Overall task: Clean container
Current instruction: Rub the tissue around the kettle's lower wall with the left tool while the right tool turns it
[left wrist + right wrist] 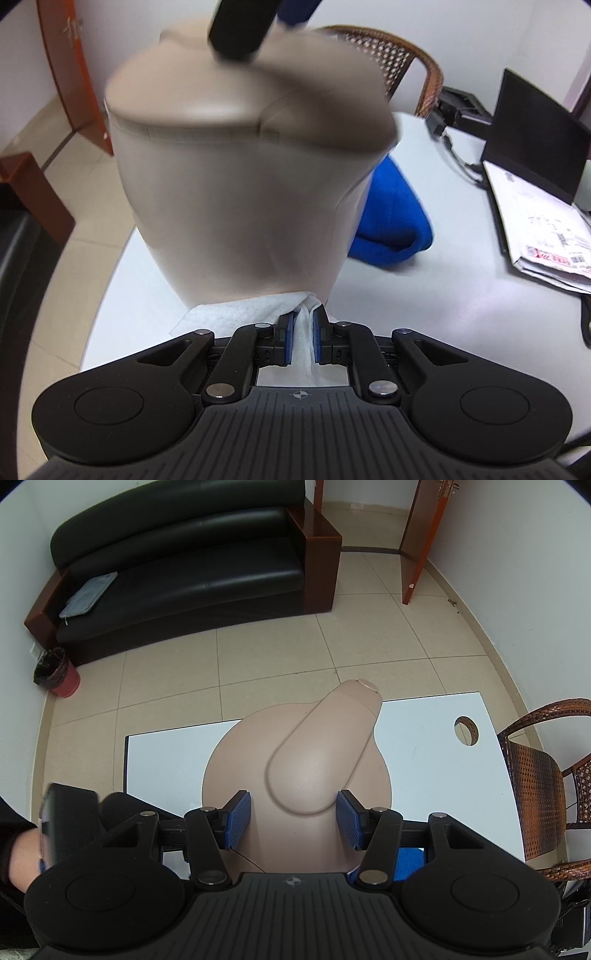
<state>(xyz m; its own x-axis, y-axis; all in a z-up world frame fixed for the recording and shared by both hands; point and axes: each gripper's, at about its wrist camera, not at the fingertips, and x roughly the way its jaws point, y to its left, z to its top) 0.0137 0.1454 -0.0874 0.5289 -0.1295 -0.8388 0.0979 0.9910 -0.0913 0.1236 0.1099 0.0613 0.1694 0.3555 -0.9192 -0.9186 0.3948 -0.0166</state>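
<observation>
A beige container [236, 192] — a smooth, matte jug with a lid and a long rounded handle [317, 753] across its top — stands upright on the white table. In the right wrist view the handle runs from the centre toward 1 o'clock. A white wipe [255, 314] lies against its base at 6 o'clock.

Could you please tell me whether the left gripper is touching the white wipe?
Touching. The left wrist view shows the left gripper pinching the white wipe between its blue pads, against the beige container.
</observation>
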